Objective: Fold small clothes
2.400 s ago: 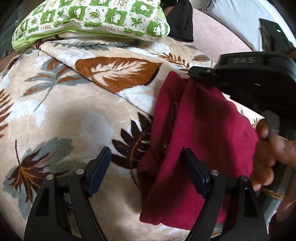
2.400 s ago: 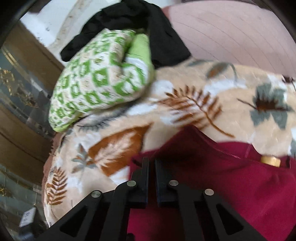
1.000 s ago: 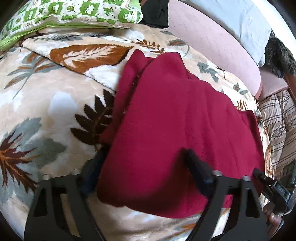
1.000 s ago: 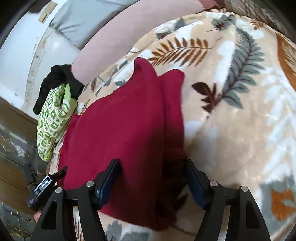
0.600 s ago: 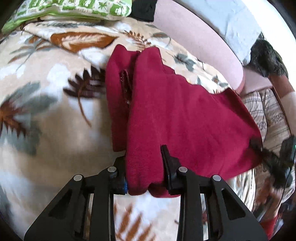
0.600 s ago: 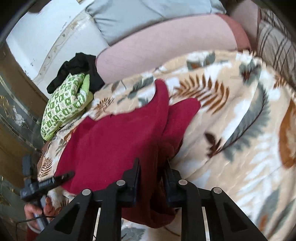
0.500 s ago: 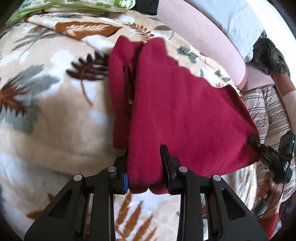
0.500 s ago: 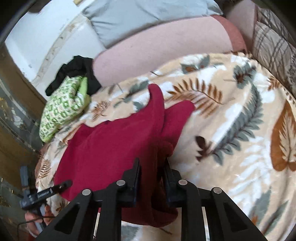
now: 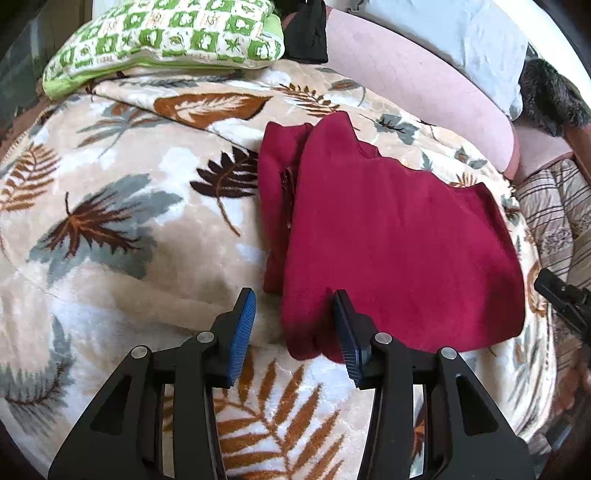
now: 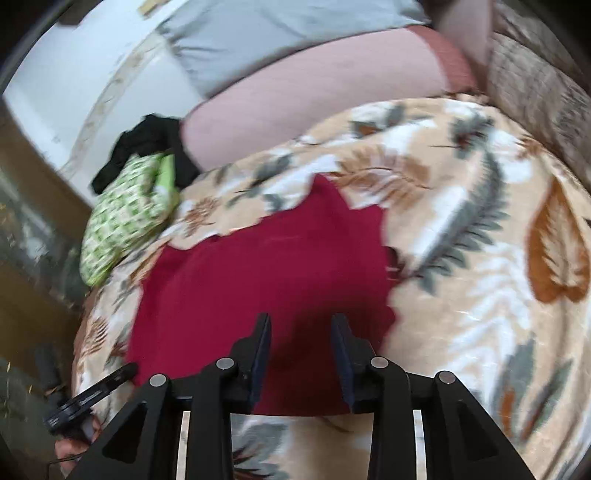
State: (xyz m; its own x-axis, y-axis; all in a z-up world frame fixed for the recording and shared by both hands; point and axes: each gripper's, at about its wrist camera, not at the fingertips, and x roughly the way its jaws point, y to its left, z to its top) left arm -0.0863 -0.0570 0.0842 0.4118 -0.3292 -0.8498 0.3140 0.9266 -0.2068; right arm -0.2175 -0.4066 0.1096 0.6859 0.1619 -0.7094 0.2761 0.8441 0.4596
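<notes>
A dark red garment [image 9: 388, 240] lies folded on a leaf-patterned blanket [image 9: 110, 192]. In the left wrist view my left gripper [image 9: 295, 332] hovers over its near left corner. Its jaws are opening: the corner shows between the blue pads, but the left pad stands clear of the cloth. The right wrist view is blurred. There my right gripper [image 10: 301, 347] hangs above the garment [image 10: 258, 266] near its front edge, its jaws also opening, with red cloth below the gap and nothing pinched. The right gripper's tip [image 9: 565, 302] shows at the left wrist view's right edge.
A green checked pillow [image 9: 166, 33] and a black cloth [image 9: 306, 33] lie at the blanket's far end. A pink bolster [image 9: 424, 81], a grey pillow [image 9: 461, 37] and a dark furry thing [image 9: 550, 96] border the far right. A striped cover [image 9: 554, 214] lies right.
Half a second ago both grippers were shut on the garment's near edge. Both have let go and their jaws have parted. The garment now lies flat, and both grippers have drawn back from it.
</notes>
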